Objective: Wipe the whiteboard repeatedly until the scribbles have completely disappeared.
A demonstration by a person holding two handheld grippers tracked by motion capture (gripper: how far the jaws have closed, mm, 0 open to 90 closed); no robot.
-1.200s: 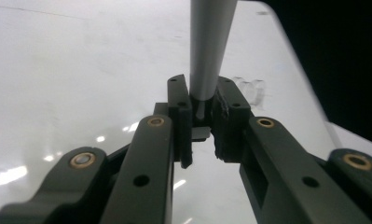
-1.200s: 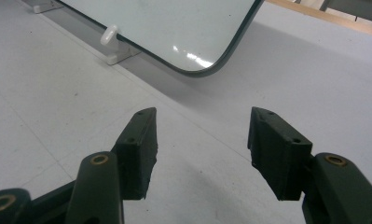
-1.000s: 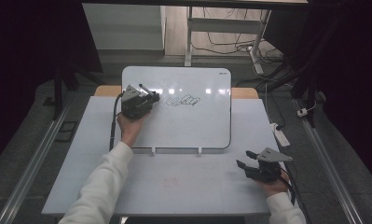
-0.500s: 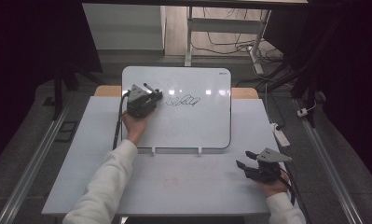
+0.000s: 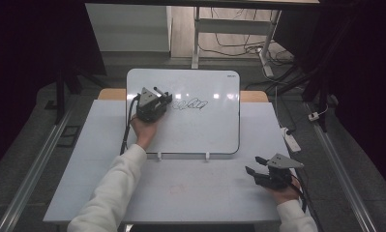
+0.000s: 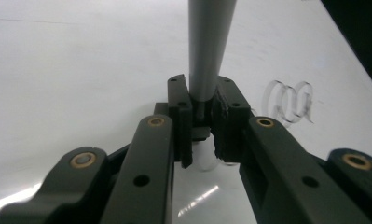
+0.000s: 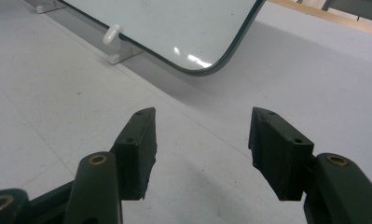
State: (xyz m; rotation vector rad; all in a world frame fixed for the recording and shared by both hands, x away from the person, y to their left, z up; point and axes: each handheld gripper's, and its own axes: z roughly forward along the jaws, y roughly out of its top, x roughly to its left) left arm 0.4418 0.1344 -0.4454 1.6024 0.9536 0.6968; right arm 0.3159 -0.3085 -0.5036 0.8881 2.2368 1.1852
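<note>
So your left gripper [image 6: 203,122] is clamped on the grey marker [image 6: 206,51], which runs up between its jaws with the tip down on the whiteboard [image 5: 215,130]; looped scribbles [image 6: 288,100] sit just right of the jaws. Your right gripper [image 7: 200,149] rests on the table [image 5: 195,188] well off, jaws wide apart, nothing between them, whiteboard corner ahead.

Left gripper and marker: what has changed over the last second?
The left gripper, shut on the marker, slid left across the whiteboard, away from the scribble. At first it was at the scribble's left end; now there is a clear gap. The scribble looks unchanged. The right gripper stayed low right on the table, open.
</note>
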